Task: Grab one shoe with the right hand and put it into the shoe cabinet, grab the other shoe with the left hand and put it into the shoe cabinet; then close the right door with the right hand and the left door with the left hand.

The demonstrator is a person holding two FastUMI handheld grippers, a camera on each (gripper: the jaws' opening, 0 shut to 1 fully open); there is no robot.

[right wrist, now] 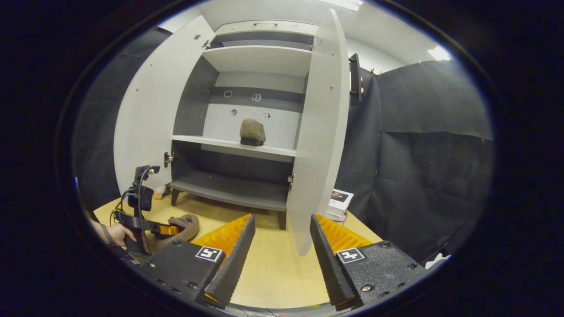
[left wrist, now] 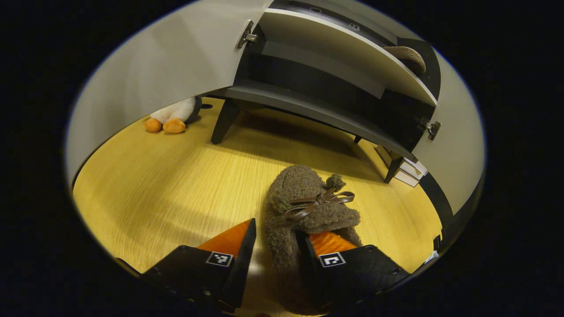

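Observation:
A fuzzy brown slipper [left wrist: 304,198] with a brown bow lies on the wooden floor [left wrist: 167,185] in front of the shoe cabinet [left wrist: 317,110]. My left gripper [left wrist: 277,229] straddles the slipper's near side wall, with one finger inside the opening; a sliver of floor shows beside the other finger, so it is open. In the right gripper view, that left gripper [right wrist: 165,229] sits low at the slipper [right wrist: 183,224]. The second slipper [right wrist: 252,131] stands on the middle shelf. Both white doors [right wrist: 145,123] [right wrist: 319,132] stand open. My right gripper [right wrist: 282,218] is open and empty, facing the cabinet.
A white plush toy [left wrist: 174,116] with orange feet lies by the cabinet's left leg. A stack of boxes [right wrist: 339,200] sits on the floor behind the right door. A hand [right wrist: 116,233] holds the left gripper. Black cloth walls [right wrist: 423,154] close off the right.

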